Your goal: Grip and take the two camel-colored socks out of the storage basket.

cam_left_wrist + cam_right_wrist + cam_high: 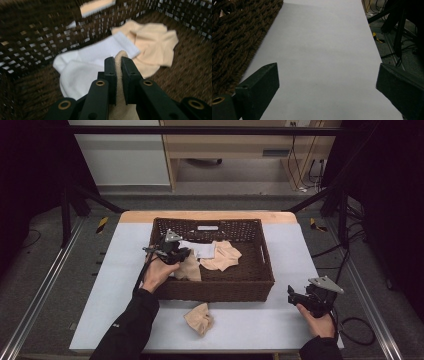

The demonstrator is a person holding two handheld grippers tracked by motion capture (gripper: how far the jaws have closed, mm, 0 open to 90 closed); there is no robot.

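Observation:
A brown wicker basket [260,270] stands at the middle of the white table. Over its left part, my left gripper [184,254] is shut on a beige sock [190,270], which hangs down inside the basket. In the left gripper view the jaws pinch a fold of that beige sock [121,56]. Below lie a white sock [87,60] and another beige sock [155,47], also the white sock [202,250] and beige sock [222,256] in the high view. A third beige sock [199,318] lies on the table in front of the basket. My right gripper [291,295] rests open at the table's right front.
The basket's outer wall [232,37] runs along the left of the right gripper view, with bare white table [322,62] ahead. Black frame legs and cables stand beyond the table's right edge [397,30]. A wooden cabinet [225,150] stands behind the table.

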